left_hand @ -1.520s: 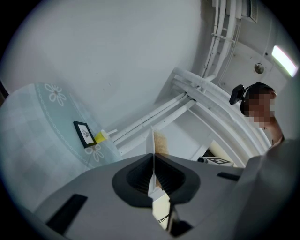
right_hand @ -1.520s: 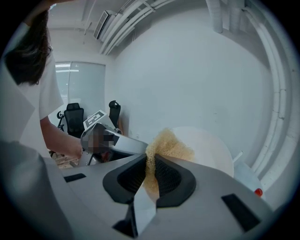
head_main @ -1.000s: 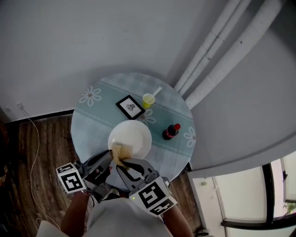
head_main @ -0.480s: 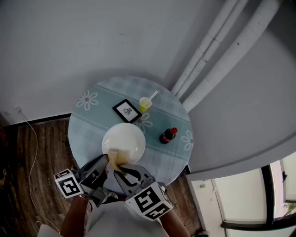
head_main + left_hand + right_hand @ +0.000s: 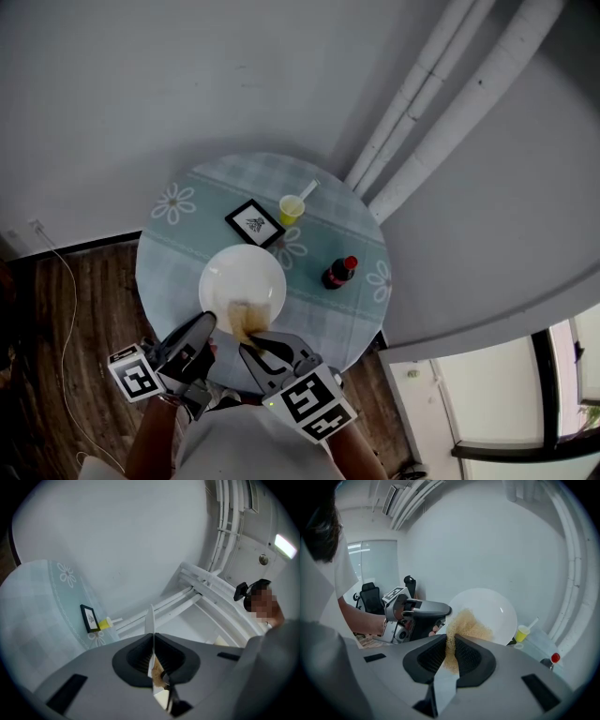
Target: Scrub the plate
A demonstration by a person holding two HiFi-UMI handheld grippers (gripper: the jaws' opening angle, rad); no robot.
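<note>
Since a second ago, the plate (image 5: 242, 277) is being carried leftward over the table (image 5: 178, 246), its near rim clamped by the left gripper (image 5: 206, 323). In the left gripper view, that rim is being pinched edge-on between the jaws. In the right gripper view, a sponge (image 5: 465, 626) is being squeezed by the right gripper (image 5: 451, 651) and pressed against the plate.

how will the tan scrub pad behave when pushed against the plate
Probably soft and light: the scrub pad looks fibrous and bulges out past the right tool. It likely flattens against the white plate rather than sliding stiffly.
</note>
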